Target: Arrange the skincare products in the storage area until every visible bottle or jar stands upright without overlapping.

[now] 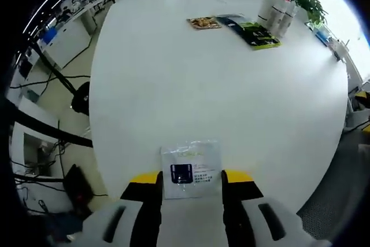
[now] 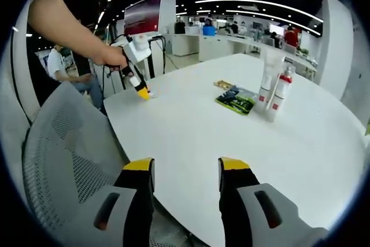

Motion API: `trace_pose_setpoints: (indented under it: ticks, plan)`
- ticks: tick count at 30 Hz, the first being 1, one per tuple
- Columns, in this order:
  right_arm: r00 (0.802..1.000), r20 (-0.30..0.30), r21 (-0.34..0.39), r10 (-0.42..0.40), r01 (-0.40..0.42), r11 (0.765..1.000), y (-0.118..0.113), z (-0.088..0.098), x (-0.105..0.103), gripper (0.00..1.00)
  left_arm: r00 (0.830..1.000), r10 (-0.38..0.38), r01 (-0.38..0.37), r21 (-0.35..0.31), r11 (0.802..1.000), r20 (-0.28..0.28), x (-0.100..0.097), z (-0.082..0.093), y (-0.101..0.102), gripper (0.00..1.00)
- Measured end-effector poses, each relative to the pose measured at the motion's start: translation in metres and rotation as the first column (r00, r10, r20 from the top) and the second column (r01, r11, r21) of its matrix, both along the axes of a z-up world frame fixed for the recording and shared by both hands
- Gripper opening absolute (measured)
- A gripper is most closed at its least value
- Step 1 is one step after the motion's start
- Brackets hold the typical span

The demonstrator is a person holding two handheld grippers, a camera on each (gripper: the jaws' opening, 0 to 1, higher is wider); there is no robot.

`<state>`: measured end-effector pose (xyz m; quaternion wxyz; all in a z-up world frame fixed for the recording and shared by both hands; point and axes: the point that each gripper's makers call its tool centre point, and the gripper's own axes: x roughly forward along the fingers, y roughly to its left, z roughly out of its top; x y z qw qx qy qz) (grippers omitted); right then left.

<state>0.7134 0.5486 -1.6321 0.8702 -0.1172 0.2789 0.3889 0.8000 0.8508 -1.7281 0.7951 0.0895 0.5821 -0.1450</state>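
Left gripper view: my left gripper point(image 1: 191, 179) sits at 6 o'clock, its jaws closed on a clear sachet point(image 1: 191, 170) that lies flat, long axis across the jaws, label facing up. Beyond it the white table point(image 1: 191, 91) runs bare toward 12 o'clock. At 1 o'clock, near the far edge, upright bottles point(image 1: 278, 8) stand just beside flat packets point(image 1: 243, 27).

Right gripper view: my right gripper point(image 2: 186, 169) is spread wide, holding nothing (above the near table edge). The left gripper point(image 2: 141, 92) shows at 10 o'clock, tip at the tabletop. Bottles point(image 2: 273, 88) stand at 2 o'clock, a mesh chair point(image 2: 66, 160) at 8 o'clock.
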Motion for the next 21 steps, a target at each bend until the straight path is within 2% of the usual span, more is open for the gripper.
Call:
trace_pose_setpoints:
  ticks: [8, 13, 15, 17, 21]
  plan:
    - [1.000, -0.006, 0.006, 0.008, -0.008, 1.000, 0.001, 0.000, -0.002, 0.41, 0.999, 0.043, -0.043, -0.035, 0.998, 0.007, -0.009, 0.002, -0.009, 0.42]
    - [1.000, -0.014, 0.021, 0.010, -0.010, 1.000, 0.002, 0.000, -0.002, 0.41, 0.997, 0.069, -0.067, -0.074, 0.995, 0.027, -0.014, 0.010, -0.020, 0.41]
    - [1.000, -0.021, 0.029, 0.015, -0.015, 0.999, 0.003, 0.000, -0.003, 0.41, 0.995, 0.085, -0.080, -0.077, 0.994, 0.059, -0.014, 0.016, -0.023, 0.41]
    - [0.999, -0.031, 0.041, 0.014, -0.013, 0.999, 0.003, 0.000, -0.003, 0.41, 0.990, 0.111, -0.100, -0.119, 0.988, 0.090, -0.012, 0.023, -0.032, 0.41]
    - [0.999, -0.044, 0.066, 0.016, -0.014, 0.998, 0.005, 0.002, -0.004, 0.41, 0.986, 0.117, -0.098, -0.158, 0.983, 0.119, -0.017, 0.035, -0.049, 0.41]
